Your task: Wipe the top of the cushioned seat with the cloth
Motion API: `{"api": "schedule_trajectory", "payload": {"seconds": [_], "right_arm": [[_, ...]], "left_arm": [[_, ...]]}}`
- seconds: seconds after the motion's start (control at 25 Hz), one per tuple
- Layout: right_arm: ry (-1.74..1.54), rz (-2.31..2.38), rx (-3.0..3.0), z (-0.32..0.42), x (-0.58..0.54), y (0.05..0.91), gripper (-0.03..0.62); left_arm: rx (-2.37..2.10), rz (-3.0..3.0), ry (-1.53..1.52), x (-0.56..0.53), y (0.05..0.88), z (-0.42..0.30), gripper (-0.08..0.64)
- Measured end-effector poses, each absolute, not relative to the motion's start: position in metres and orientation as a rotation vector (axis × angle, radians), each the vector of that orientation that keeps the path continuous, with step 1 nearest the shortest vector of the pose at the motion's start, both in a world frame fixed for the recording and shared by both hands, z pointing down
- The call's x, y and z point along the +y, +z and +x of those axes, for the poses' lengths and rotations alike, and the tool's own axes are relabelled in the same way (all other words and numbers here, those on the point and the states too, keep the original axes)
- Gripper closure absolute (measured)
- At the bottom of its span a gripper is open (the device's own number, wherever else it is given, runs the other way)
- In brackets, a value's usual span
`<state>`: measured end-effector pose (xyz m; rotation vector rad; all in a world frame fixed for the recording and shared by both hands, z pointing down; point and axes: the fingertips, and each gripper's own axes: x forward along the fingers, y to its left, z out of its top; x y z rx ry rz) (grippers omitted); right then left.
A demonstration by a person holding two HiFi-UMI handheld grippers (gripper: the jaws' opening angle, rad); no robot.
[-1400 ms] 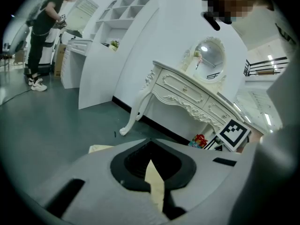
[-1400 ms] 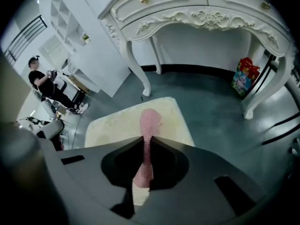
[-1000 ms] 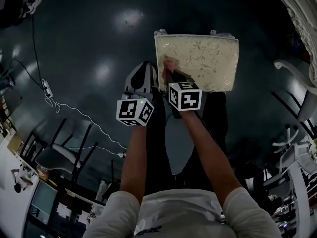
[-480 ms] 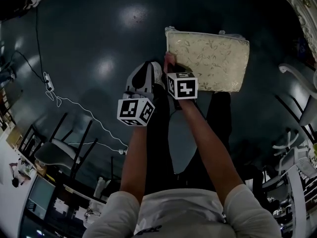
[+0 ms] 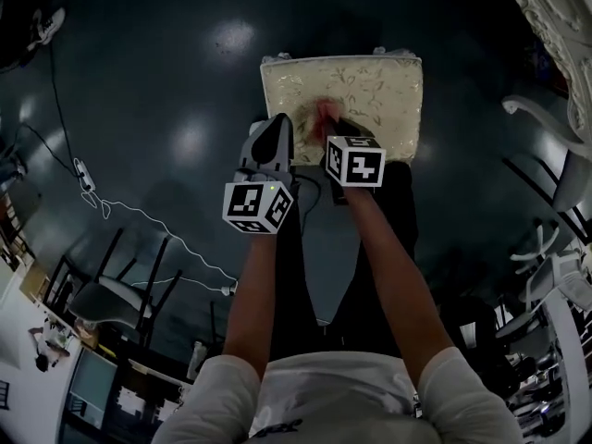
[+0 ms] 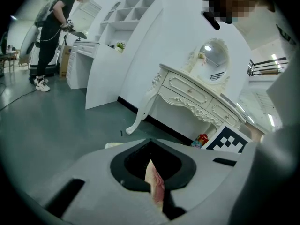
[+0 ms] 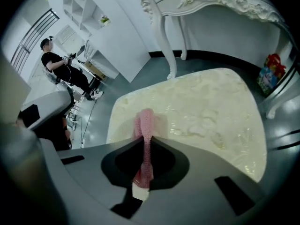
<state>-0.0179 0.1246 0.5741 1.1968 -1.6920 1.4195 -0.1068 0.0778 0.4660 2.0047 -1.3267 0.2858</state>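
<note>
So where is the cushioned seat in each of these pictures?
Head view: the seat is at top centre.
Left gripper view: only a pale sliver left of centre, probably its corner.
Right gripper view: it fills the middle.
Shared landmark: the white dressing table.

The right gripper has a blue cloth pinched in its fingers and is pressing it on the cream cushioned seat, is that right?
Not quite. The cloth is pink, not blue; the right gripper view shows it. The rest stands: the right gripper has it pinched in its fingers, pressed on the cream cushioned seat.
</note>
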Motion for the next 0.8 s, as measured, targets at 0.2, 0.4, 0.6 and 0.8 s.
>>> {"api": "schedule_trajectory", "payload": {"seconds": [0.2, 0.4, 0.6, 0.8], "right_arm": [[1.41, 1.379, -1.564, 0.087, 0.127, 0.573, 0.571], [1.378, 1.451, -1.513, 0.164, 0.129, 0.572, 0.571], [1.377, 1.524, -1.431, 0.21, 0.131, 0.581, 0.571], [1.428, 1.499, -1.441, 0.219, 0.132, 0.601, 0.572]], "left_arm": [[-1.271, 2.025, 0.276, 0.073, 0.472, -0.05, 0.551], [-1.202, 2.056, 0.271, 0.072, 0.475, 0.009, 0.551], [-1.152, 2.083, 0.286, 0.074, 0.476, 0.04, 0.551], [-1.159, 2.083, 0.315, 0.076, 0.48, 0.035, 0.551]]}}
